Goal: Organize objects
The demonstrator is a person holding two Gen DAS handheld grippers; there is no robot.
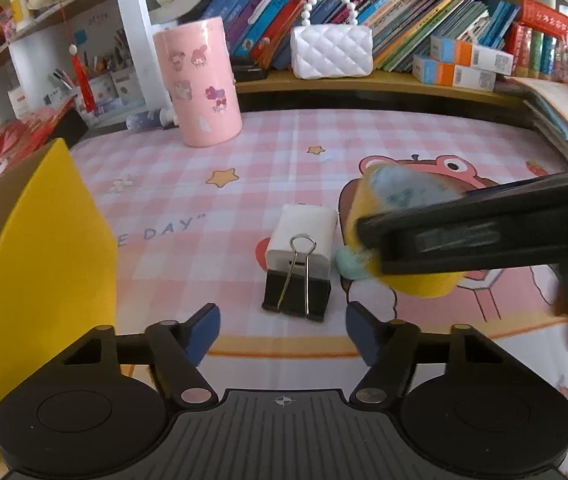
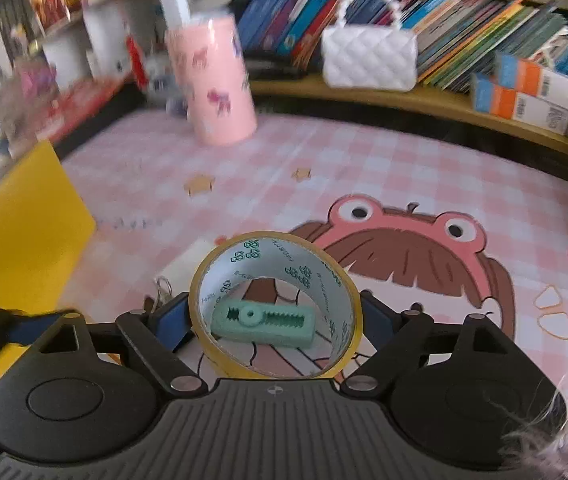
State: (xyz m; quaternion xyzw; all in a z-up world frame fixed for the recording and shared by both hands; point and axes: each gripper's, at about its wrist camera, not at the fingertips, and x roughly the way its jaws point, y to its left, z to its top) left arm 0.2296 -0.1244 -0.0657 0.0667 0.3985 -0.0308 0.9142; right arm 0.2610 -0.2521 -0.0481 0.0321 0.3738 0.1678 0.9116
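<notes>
My right gripper [image 2: 274, 316] is shut on a yellow tape roll [image 2: 324, 268] and holds it above the pink checked mat; the roll also shows in the left wrist view [image 1: 400, 236]. A mint green toothed piece [image 2: 262, 324] lies on the mat, seen through the roll's hole. My left gripper [image 1: 282, 328] is open and empty, just in front of a black binder clip [image 1: 296, 292] that leans on a white charger block [image 1: 304, 236]. A yellow box [image 1: 40, 264] stands at the left.
A pink cylinder holder [image 1: 200, 80] stands at the back of the mat. A white quilted handbag [image 1: 332, 50] and rows of books [image 1: 424, 20] sit on the wooden shelf behind. Stacked books [image 1: 564, 120] lie at the right edge.
</notes>
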